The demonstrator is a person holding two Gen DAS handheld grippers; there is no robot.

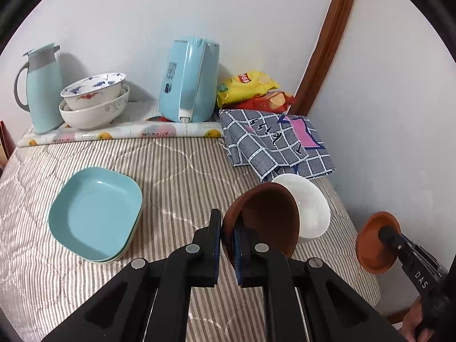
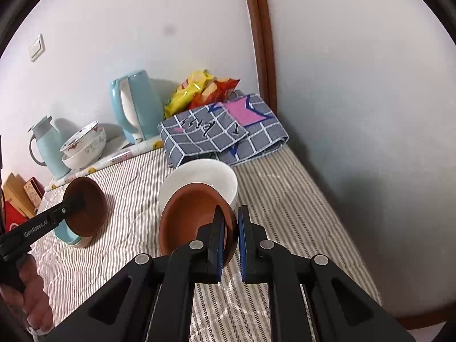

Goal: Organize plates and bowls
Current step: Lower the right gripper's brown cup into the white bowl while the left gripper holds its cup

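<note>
Two brown bowls are held in the air above the striped table. My left gripper [image 1: 227, 223] is shut on the rim of one brown bowl [image 1: 265, 216], which tilts on its side; the same bowl [image 2: 87, 205] and the left gripper [image 2: 76, 201] appear at the left of the right wrist view. My right gripper [image 2: 231, 211] is shut on the rim of the other brown bowl [image 2: 188, 219], also visible at the far right [image 1: 376, 242] with the right gripper [image 1: 385, 232]. A white bowl [image 1: 312, 208] [image 2: 199, 178] stands on the table behind them. Stacked teal plates [image 1: 94, 213] [image 2: 66, 235] lie to the left.
At the back stand two nested patterned bowls [image 1: 94, 99], a teal thermos jug [image 1: 42, 85] and a blue kettle [image 1: 188, 79]. Snack bags [image 1: 248, 85] and a folded checked cloth [image 1: 273, 142] fill the back right corner. The wall [image 2: 356, 114] runs close along the right edge.
</note>
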